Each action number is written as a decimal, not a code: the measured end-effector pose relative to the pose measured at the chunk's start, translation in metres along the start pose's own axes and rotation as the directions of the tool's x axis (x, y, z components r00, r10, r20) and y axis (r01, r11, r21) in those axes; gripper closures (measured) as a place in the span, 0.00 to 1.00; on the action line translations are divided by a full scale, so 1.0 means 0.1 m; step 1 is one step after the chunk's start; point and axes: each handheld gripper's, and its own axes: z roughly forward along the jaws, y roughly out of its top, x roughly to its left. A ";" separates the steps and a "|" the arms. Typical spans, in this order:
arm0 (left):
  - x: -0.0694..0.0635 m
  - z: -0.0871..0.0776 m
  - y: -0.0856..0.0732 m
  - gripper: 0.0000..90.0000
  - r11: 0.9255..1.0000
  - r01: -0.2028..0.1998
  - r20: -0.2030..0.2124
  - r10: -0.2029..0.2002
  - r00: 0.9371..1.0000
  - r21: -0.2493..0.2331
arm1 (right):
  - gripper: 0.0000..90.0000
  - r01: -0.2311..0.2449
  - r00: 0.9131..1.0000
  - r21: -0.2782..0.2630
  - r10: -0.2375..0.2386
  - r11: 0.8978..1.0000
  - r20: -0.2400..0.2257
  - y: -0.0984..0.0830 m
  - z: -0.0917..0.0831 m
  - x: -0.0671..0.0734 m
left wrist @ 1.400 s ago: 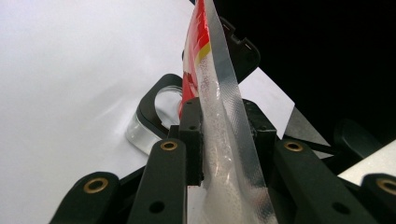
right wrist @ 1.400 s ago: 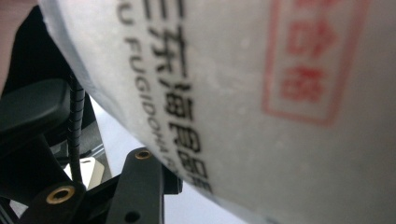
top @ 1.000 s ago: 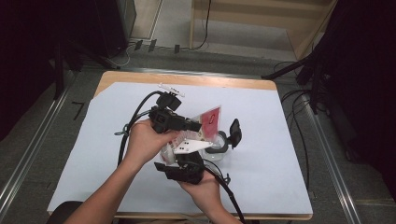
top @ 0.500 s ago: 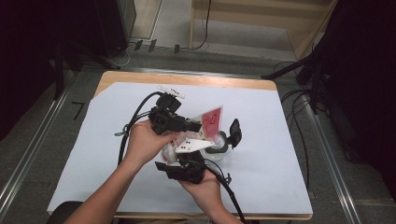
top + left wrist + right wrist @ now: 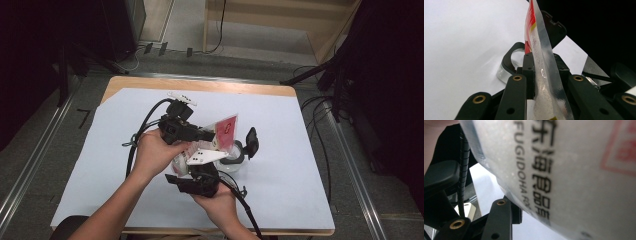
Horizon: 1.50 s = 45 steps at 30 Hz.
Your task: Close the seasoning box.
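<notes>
A white sheet covers the wooden worktop. On it, right of the hands, stands a clear glass jar with a black collar and a black lid flipped up on its far side; the left gripper view shows the jar past the tongs, its contents not discernible. A red and white pouch hangs over the jar's near left side. The left tongs are clenched on the pouch: the left gripper view has the sealed edge pinched between the 2 jaws, with the red print rising above. The right tongs sit below them, close under the left hand. In the right gripper view the pouch with black print lies right against the camera and blocks the jaws, so I cannot tell whether these tongs grip it. Black cables loop off to the left.
</notes>
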 end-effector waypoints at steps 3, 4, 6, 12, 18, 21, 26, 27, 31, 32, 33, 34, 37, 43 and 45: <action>0.00 0.00 0.00 0.85 1.000 0.001 0.000 -0.001 1.000 -0.006 | 0.69 -0.002 1.000 -0.002 0.002 1.000 -0.005 0.00 0.00 0.00; 0.01 0.00 0.00 0.84 1.000 -0.002 -0.013 0.002 1.000 -0.001 | 0.69 -0.002 1.000 -0.001 0.002 1.000 -0.005 0.01 0.00 0.00; 0.02 0.00 0.00 0.84 1.000 0.001 -0.013 -0.001 1.000 -0.001 | 0.69 -0.003 1.000 -0.001 0.003 1.000 -0.005 0.01 -0.01 0.01; 0.01 0.00 -0.01 0.85 1.000 -0.004 -0.014 0.004 1.000 -0.005 | 0.69 -0.001 1.000 0.001 0.001 1.000 -0.002 0.01 -0.01 0.01; 0.02 0.01 -0.01 0.85 1.000 -0.001 -0.002 0.001 1.000 -0.016 | 0.69 -0.010 1.000 0.006 0.010 1.000 -0.003 0.02 -0.01 0.01; 0.02 0.01 -0.01 0.85 1.000 -0.001 -0.002 0.001 1.000 -0.013 | 0.69 -0.011 1.000 0.007 0.011 1.000 -0.002 0.02 -0.01 0.01; 0.03 0.01 -0.02 0.84 1.000 0.007 0.006 -0.006 1.000 -0.025 | 0.69 -0.012 1.000 0.007 0.012 1.000 -0.003 0.02 -0.01 0.01; 0.03 0.01 -0.02 0.85 1.000 0.010 0.005 -0.010 1.000 -0.023 | 0.69 -0.012 1.000 0.006 0.012 1.000 -0.004 0.02 -0.01 0.01; 0.02 0.00 -0.01 0.84 1.000 0.010 -0.007 -0.010 1.000 -0.009 | 0.69 -0.010 1.000 0.004 0.010 1.000 -0.007 0.03 -0.01 0.02; 0.02 0.00 -0.01 0.84 1.000 0.011 -0.007 -0.011 1.000 -0.012 | 0.69 -0.009 1.000 0.004 0.009 1.000 -0.008 0.03 -0.01 0.02; 0.02 0.00 -0.01 0.84 1.000 0.009 -0.008 -0.009 1.000 -0.011 | 0.69 -0.007 1.000 0.003 0.007 1.000 -0.009 0.03 -0.01 0.02; 0.02 0.00 -0.01 0.84 1.000 0.009 -0.008 -0.009 1.000 -0.010 | 0.68 -0.006 1.000 0.004 0.006 1.000 -0.009 0.03 -0.01 0.02; 0.01 0.00 -0.01 0.85 1.000 0.015 -0.006 -0.015 1.000 -0.020 | 0.63 0.022 1.000 0.009 -0.022 1.000 -0.002 0.03 0.00 0.05; 0.01 -0.01 -0.01 0.85 1.000 0.022 -0.006 -0.022 1.000 -0.017 | 0.70 0.054 0.998 0.016 -0.054 0.998 0.026 0.03 -0.01 0.08; 0.01 -0.01 -0.01 0.85 1.000 0.018 -0.006 -0.018 1.000 -0.024 | 0.70 0.049 0.999 0.013 -0.049 0.999 0.021 0.03 -0.01 0.07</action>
